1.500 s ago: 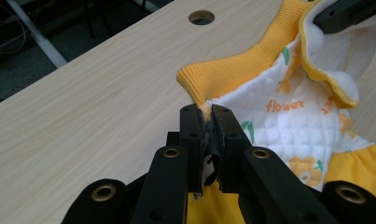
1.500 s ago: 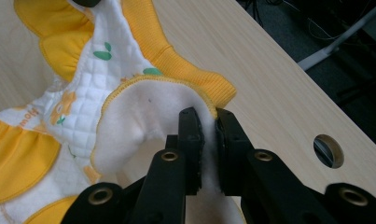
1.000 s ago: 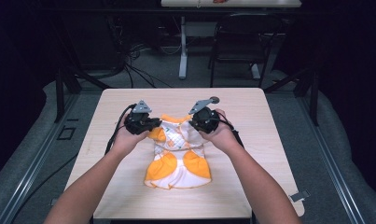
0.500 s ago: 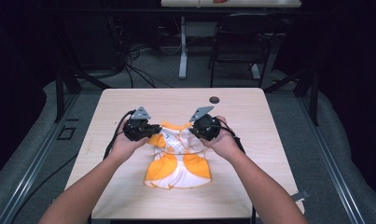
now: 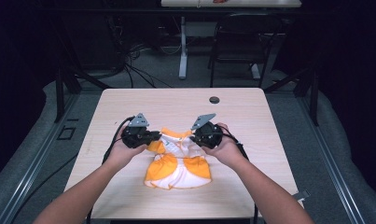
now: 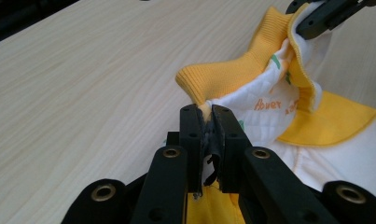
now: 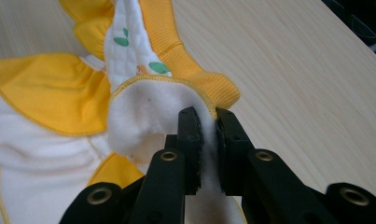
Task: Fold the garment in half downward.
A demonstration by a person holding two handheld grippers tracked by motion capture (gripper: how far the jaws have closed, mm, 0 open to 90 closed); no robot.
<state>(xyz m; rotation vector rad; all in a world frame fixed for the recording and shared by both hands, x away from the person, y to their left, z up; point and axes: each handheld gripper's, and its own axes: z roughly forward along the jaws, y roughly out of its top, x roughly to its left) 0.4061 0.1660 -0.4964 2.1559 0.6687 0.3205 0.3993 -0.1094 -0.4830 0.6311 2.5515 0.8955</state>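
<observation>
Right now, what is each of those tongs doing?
Left tongs: closed on the little shirt.
Right tongs: closed on the same shirt.

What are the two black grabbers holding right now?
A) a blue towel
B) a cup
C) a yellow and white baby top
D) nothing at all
C: the left gripper and the right gripper each pinch an edge of the yellow and white baby top on the table.

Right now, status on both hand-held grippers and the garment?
Left hand-held gripper and right hand-held gripper shut on small yellow-and-white quilted fabric garment. Upper edge lifted, rest on table. Nothing in the way.
</observation>
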